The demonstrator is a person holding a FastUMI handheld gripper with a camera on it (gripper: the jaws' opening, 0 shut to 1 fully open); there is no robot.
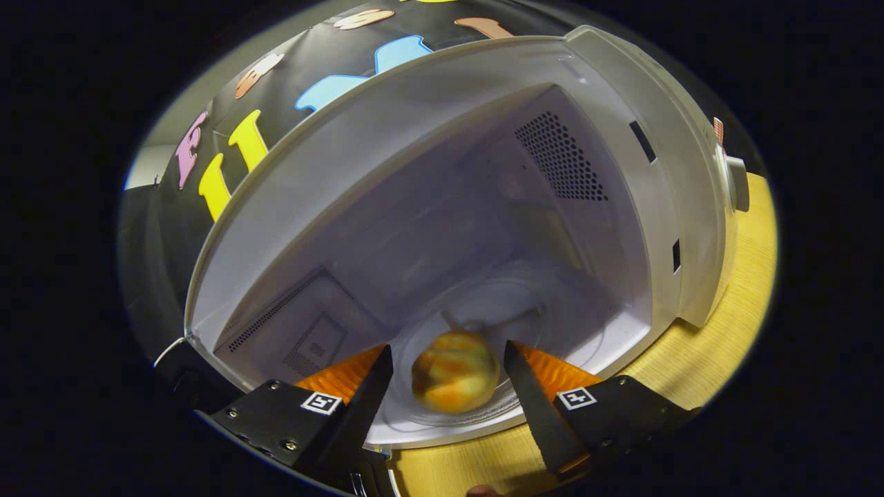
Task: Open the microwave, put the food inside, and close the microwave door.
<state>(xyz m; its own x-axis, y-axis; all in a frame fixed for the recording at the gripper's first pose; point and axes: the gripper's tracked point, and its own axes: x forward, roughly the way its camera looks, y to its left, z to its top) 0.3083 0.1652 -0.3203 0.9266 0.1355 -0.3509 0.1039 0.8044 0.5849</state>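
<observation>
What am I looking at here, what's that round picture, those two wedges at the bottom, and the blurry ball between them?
The camera rides on a hand-held grasping tool and looks forward along its two fingers, the wedges you mention. Its fisheye lens bends everything round. Ahead is an open microwave, standing on a wooden table; you are looking into its pale cavity with vent holes on the walls. The ball is the food, a roundish orange-yellow item over the glass turntable. It sits between the fingers with a gap each side, so the tool is open, not squeezing it.
</observation>
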